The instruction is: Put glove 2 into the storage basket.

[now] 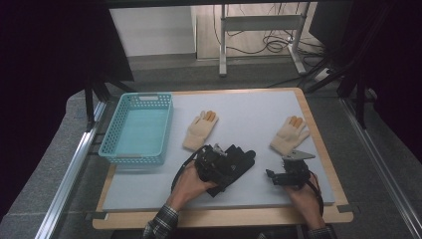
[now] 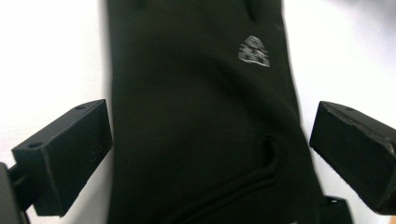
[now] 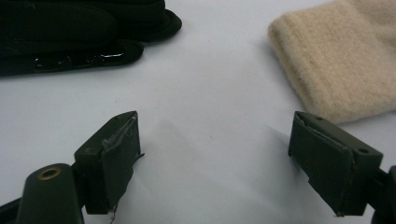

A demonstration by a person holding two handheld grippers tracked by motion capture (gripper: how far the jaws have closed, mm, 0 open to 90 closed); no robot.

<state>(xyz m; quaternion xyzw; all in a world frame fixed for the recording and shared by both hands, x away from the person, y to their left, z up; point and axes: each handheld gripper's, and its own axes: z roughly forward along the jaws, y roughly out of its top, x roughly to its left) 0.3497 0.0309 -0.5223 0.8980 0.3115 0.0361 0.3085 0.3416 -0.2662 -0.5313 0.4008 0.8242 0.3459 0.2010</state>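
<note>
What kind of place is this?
Probably a lab or test room: a bare work table on a metal frame, cables on the floor, and hand-held grippers, left over a black glove.

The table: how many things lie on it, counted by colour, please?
Cream gloves: 2, one mid-table, one at the right.
Black gloves: a pile under the left tool; I cannot tell how many, so counted as 1.
Turquoise basket: 1.
Total: 4 at least.

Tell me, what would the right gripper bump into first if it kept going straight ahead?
Probably bare table first. The right gripper is open and points between the black glove and the cream glove, though depth is hard to judge.
</note>
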